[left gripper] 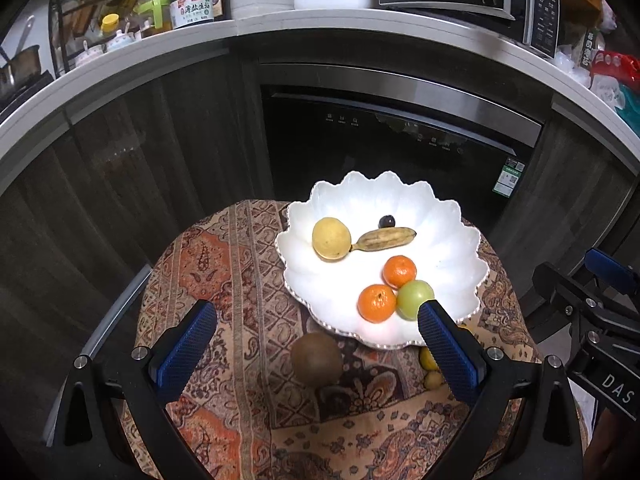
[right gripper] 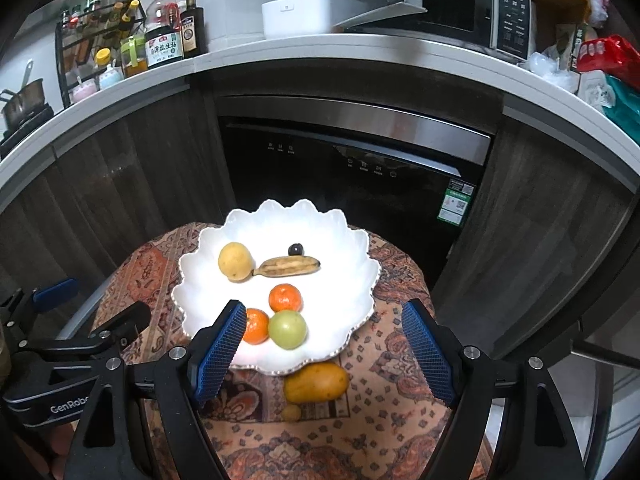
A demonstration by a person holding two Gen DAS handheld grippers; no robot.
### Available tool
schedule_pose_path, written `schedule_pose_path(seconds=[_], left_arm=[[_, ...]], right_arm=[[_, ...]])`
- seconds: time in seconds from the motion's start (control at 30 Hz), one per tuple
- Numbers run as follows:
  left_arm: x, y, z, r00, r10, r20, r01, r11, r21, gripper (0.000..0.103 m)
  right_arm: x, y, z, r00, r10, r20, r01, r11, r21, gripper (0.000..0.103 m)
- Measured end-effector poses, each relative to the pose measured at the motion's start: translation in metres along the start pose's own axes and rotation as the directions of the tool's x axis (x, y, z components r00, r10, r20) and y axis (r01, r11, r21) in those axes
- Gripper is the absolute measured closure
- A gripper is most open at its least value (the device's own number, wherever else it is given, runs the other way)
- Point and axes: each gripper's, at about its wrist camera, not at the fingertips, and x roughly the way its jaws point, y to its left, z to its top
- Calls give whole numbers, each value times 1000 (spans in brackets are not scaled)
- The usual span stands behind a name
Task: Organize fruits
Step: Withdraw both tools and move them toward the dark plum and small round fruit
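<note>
I find both my left gripper [left gripper: 316, 340] and right gripper [right gripper: 324, 346] with jaws released, grasping nothing, above the patterned worktop [left gripper: 240, 280]. Ahead of both jaws the white scalloped plate [left gripper: 440, 220] carries a yellow round fruit [left gripper: 331, 238], a small banana [left gripper: 386, 239], a dark grape [left gripper: 386, 221], two tangerines [left gripper: 399, 271] and a green fruit [left gripper: 414, 298]. Between my left jaws a brown kiwi [left gripper: 317, 360] lies off the plate; between my right jaws lie a mango [right gripper: 316, 382] and a small yellow fruit [right gripper: 291, 413]
</note>
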Motion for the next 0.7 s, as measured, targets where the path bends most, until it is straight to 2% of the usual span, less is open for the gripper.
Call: schedule_pose_path(seconds=[0.37, 0.57, 0.7], left_arm=[[-2, -1, -36, 1000, 5, -11, -5, 1000, -6, 1], [11, 2, -57, 1000, 16, -20, -16, 1000, -8, 1], [24, 3, -70, 999, -4, -41, 3, 1000, -22, 1]], right_arm=[[-5, -4, -33, 1000, 2, -13, -2, 1000, -2, 22], [3, -2, -55, 1000, 0, -20, 0, 1000, -8, 22], [12, 0, -69, 1000, -8, -23, 7, 1000, -18, 22]])
